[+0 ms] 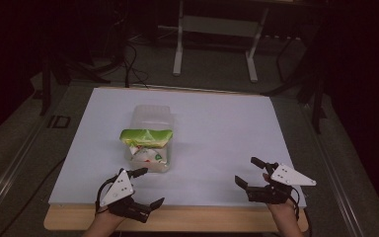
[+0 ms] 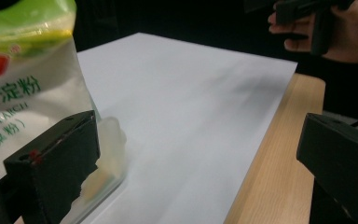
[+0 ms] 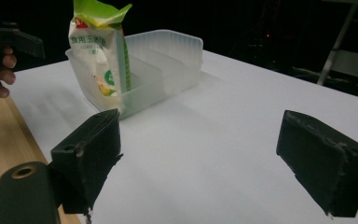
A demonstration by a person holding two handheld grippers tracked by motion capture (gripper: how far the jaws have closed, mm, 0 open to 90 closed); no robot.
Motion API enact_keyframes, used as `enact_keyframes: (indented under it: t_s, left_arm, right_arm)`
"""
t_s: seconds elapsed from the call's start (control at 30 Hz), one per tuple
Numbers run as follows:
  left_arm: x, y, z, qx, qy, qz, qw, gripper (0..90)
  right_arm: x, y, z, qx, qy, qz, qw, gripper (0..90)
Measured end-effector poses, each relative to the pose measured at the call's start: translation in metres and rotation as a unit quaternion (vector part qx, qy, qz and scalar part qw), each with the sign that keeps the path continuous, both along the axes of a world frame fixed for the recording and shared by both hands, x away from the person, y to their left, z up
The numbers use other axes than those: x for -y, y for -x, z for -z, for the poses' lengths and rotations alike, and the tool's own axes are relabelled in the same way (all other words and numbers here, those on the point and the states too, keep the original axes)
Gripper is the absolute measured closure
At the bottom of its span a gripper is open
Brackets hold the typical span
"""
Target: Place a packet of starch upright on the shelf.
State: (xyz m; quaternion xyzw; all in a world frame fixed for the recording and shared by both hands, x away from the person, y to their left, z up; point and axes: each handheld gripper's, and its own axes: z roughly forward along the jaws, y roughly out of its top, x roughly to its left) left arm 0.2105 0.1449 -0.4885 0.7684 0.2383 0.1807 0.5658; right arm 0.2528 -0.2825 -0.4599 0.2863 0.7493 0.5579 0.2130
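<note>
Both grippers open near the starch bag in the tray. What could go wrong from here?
1. The starch bag stands upright in the near compartment of the clear tray, rising well above its rim; a sideways nudge from the left gripper, whose upper jaw is close beside the tray, would likely tip it.
2. The tray looks light, so a push may slide it across the white sheet.
3. The right gripper hangs open near the table's front edge, too far to steady anything.

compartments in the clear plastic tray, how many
2. The clear plastic tray has a divider: the compartment nearest the person holds the upright green-and-white starch bag, and the far compartment looks empty, its floor partly hidden.
</note>
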Motion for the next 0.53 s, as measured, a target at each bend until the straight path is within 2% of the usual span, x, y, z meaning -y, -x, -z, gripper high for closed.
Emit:
enact_keyframes:
  t_s: [0.1,0.23,0.4,0.53]
  left_arm:
    - [0.001,0.0,0.002,-0.001,0.005,0.005,1.0,0.0]
    - [0.003,0.0,0.008,0.002,-0.003,0.009,1.0,0.0]
    - [0.005,-0.001,0.015,-0.003,-0.001,0.022,0.9998,0.0]
    - [0.006,-0.001,0.017,-0.005,-0.01,0.021,0.9997,0.0]
  right_arm:
    - [-0.002,0.0,0.003,-0.003,0.004,-0.007,1.0,13.7]
    - [-0.003,-0.001,0.008,-0.006,0.009,-0.015,0.9998,13.7]
    - [-0.005,-0.003,0.013,-0.005,0.019,-0.018,0.9996,13.8]
    - [-0.005,-0.004,0.015,-0.01,0.021,-0.018,0.9996,13.9]
